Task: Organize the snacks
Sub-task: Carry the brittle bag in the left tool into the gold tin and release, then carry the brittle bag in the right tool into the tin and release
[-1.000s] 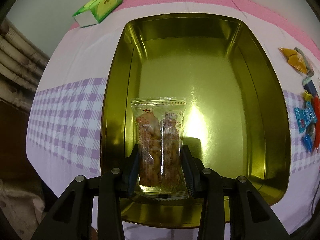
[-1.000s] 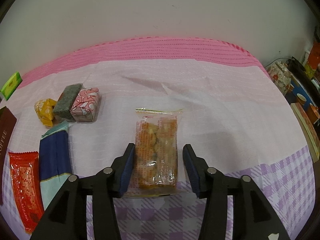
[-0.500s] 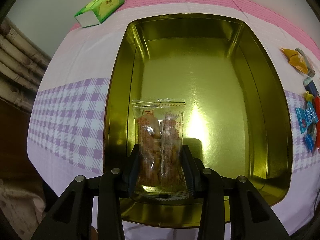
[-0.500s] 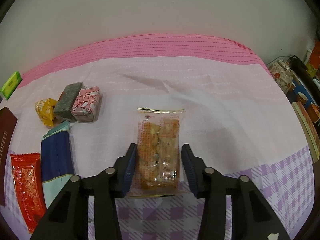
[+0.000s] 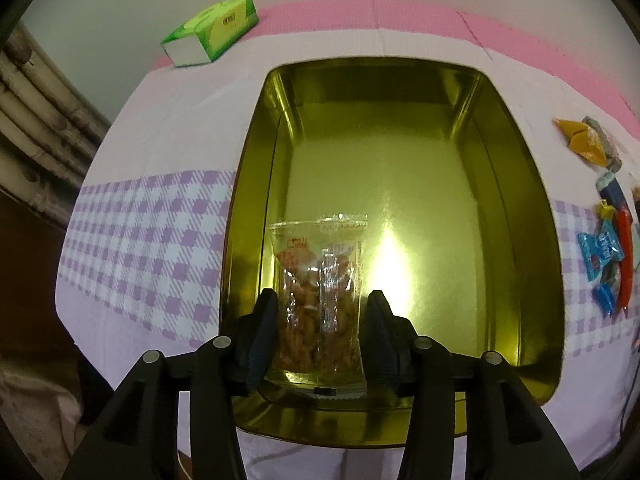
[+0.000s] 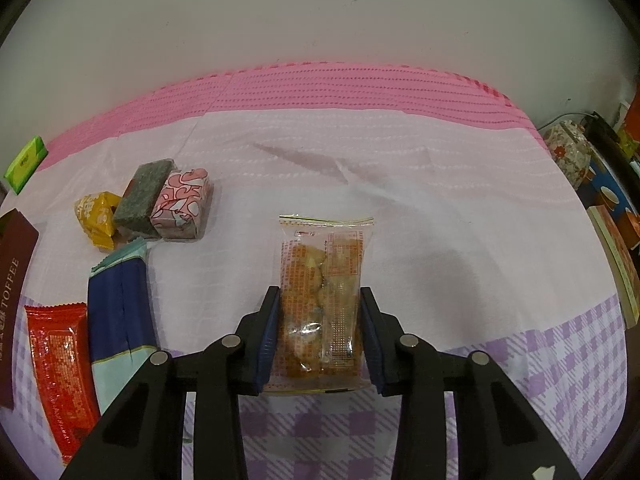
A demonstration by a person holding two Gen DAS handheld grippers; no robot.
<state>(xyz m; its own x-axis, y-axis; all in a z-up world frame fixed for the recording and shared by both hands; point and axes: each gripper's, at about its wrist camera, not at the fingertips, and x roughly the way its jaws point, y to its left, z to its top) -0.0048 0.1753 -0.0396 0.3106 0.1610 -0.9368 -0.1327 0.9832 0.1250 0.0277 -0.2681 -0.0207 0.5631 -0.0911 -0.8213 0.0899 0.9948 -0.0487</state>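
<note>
left gripper (image 5: 322, 330) jaws just opening, apart beside clear cracker pkt (image 5: 318, 304) in gold tin (image 5: 532, 208). right gripper (image 6: 319, 330) closing, clamped on a second clear pkt (image 6: 322, 300), orange print, frame centre.

Clear snack packet (image 5: 318, 300) in gold tin (image 5: 516, 216), another packet (image 6: 322, 304) on cloth

Materials and finishes, 2 wrist views

Tin (image 5: 516, 208): gold metal, smooth, mirror-glossy. Snack packets (image 5: 320, 300) (image 6: 322, 300): clear, glossy, crinkled plastic film with printed panels. Tablecloth (image 6: 400, 184): matt woven cloth, textured, creased. Gripper fingers (image 6: 378, 344): matt black plastic with matt blue pads. Red wrapper (image 6: 60, 364) and yellow wrapper (image 6: 96, 216): shiny foil-like film. Tissue pack (image 5: 212, 30): glossy green plastic.
</note>
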